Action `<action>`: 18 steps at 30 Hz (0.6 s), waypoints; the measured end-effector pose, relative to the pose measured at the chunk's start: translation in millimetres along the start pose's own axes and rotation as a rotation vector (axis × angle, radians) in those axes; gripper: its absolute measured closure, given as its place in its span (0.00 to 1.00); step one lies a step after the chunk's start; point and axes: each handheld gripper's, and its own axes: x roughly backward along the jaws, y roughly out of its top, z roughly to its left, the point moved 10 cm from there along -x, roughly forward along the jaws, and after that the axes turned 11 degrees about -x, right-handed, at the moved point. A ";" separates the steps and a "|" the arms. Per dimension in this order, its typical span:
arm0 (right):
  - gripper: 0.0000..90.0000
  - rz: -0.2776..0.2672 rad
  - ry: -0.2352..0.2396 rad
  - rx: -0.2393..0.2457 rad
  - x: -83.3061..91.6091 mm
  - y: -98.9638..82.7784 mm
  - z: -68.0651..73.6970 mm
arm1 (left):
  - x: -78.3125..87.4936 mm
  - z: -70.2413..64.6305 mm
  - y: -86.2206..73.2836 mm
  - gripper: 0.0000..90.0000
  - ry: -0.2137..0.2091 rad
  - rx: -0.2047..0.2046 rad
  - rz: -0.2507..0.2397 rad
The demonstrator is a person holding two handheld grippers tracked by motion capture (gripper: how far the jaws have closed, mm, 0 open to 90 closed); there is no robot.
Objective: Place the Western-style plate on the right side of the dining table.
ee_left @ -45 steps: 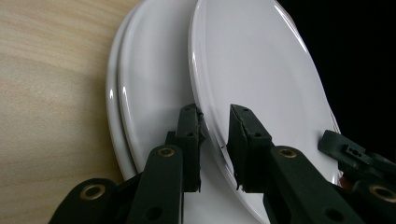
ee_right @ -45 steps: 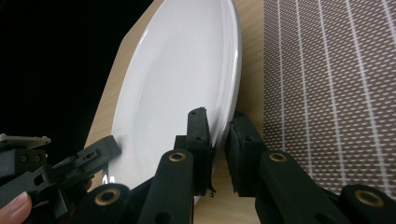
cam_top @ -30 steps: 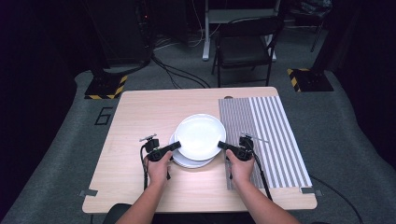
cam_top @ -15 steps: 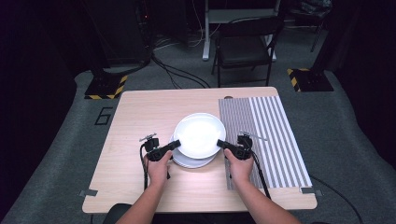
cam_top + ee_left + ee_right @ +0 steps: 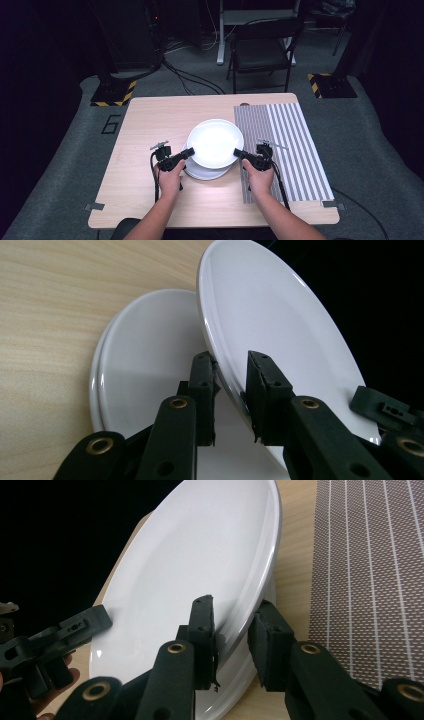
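**Above the stack: one white plate held at both rims**

Over the near middle of the desk [image 5: 150,130], the top plate [image 5: 215,142] sits raised above the stack of plates [image 5: 205,172] lying flat on the wood. The left gripper [image 5: 187,153] has its jaws around the top plate's left rim, and the right gripper [image 5: 237,152] has its jaws around the right rim, each held in one of the person's hands reaching in from the near edge. In the left gripper view, the left gripper [image 5: 231,390] straddles the rim, one jaw under the top plate [image 5: 270,315] and one over it, with the stack of plates [image 5: 145,365] below on the bare wood. In the right gripper view, the right gripper [image 5: 234,635] straddles the opposite rim of the top plate [image 5: 200,555] in the same manner; its jaws have just been easing apart slightly, the rim between them. A striped mat [image 5: 285,145] covers the desk's right part, just beside the stack. Beyond the desk stands a dark chair [image 5: 262,47].
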 end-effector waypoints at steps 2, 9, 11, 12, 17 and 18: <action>0.81 -0.003 0.001 0.010 2.7 1.3 0.6 | 0.0 -2.6 0.4 0.81 -0.003 -0.005 0.004; 0.81 -0.011 -0.002 0.019 11.3 6.2 0.0 | -2.4 -12.7 4.8 0.81 -0.006 -0.032 0.005; 0.81 -0.016 -0.003 0.020 14.0 7.6 -0.5 | -4.1 -15.4 5.3 0.81 -0.005 -0.029 0.004; 0.81 -0.016 -0.002 0.021 15.1 8.1 -0.6 | -5.2 -16.8 6.2 0.81 -0.004 -0.031 -0.001; 0.80 -0.028 -0.011 0.035 24.1 13.3 -4.6 | -10.3 -27.9 8.0 0.81 -0.014 -0.047 -0.002; 0.80 -0.032 -0.013 0.037 25.8 14.4 -5.4 | -11.5 -30.2 8.4 0.81 -0.016 -0.050 -0.002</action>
